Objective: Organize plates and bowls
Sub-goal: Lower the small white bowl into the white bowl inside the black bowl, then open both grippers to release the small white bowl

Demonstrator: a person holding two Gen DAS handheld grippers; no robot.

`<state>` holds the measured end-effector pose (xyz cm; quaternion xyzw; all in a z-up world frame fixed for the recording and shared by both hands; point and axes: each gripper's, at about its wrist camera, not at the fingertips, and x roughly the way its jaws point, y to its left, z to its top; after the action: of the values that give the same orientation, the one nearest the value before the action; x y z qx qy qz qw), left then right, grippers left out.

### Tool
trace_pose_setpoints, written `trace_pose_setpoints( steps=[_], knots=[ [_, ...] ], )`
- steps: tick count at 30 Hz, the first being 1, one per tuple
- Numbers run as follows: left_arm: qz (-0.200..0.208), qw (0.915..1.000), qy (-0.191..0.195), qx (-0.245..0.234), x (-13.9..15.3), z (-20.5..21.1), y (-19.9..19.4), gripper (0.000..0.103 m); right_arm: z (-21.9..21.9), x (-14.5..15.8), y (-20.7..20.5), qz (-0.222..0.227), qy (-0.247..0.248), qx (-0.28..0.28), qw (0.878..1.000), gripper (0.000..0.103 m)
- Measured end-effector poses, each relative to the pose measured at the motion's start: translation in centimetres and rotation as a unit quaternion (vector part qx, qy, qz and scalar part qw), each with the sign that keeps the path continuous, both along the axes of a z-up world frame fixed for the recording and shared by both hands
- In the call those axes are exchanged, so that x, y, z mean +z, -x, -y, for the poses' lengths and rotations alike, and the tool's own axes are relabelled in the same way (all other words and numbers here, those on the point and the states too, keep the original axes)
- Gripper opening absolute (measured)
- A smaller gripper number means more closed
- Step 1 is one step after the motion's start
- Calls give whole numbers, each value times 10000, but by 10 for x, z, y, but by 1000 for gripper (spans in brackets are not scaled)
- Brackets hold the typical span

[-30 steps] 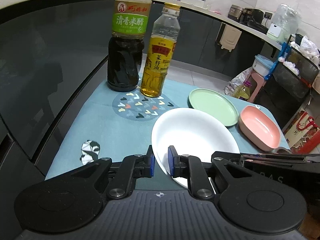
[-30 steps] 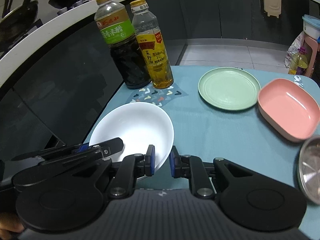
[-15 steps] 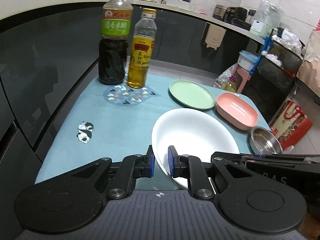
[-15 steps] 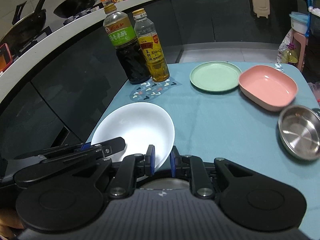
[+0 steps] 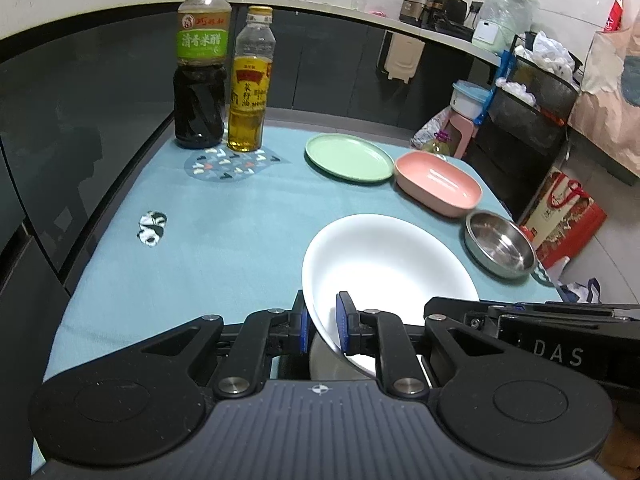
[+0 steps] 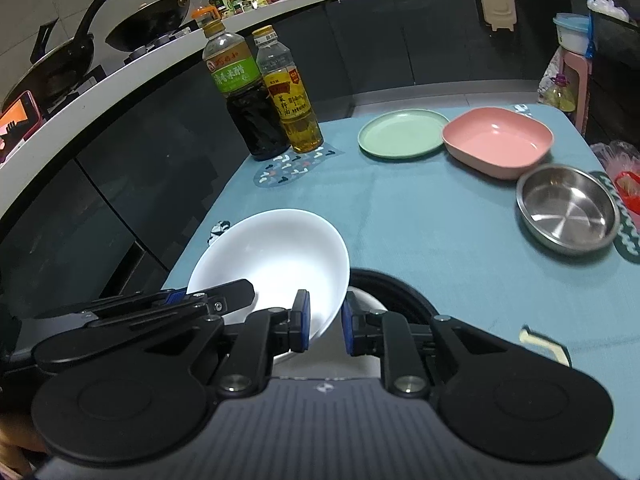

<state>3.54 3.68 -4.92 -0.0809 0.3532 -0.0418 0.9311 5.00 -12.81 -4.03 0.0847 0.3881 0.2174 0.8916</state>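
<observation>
The white bowl (image 5: pixel 390 264) was held clear above the near edge of the blue tablecloth (image 5: pixel 240 216), its rim pinched on opposite sides by the closed left gripper (image 5: pixel 322 322) and right gripper (image 6: pixel 325 320); judged stiff, glazed, slippery, breakable, best gripped at the rim

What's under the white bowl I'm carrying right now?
Beneath the white bowl, the right wrist view shows part of a dark round rim around something pale. The bowl and grippers hide the rest, so I cannot identify it.
</observation>
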Motion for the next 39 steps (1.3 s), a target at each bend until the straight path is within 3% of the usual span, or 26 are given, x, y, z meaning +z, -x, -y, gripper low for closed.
trace_pose_setpoints(
  steps=[14, 39],
  knots=[
    [-336, 9994, -46, -119, -16, 11, 15, 13, 15, -18, 19, -216, -144, -106, 9996, 0],
    [-268, 9995, -72, -123, -16, 11, 19, 15, 19, -24, 21, -222, -48, -197, 9995, 1]
  ],
)
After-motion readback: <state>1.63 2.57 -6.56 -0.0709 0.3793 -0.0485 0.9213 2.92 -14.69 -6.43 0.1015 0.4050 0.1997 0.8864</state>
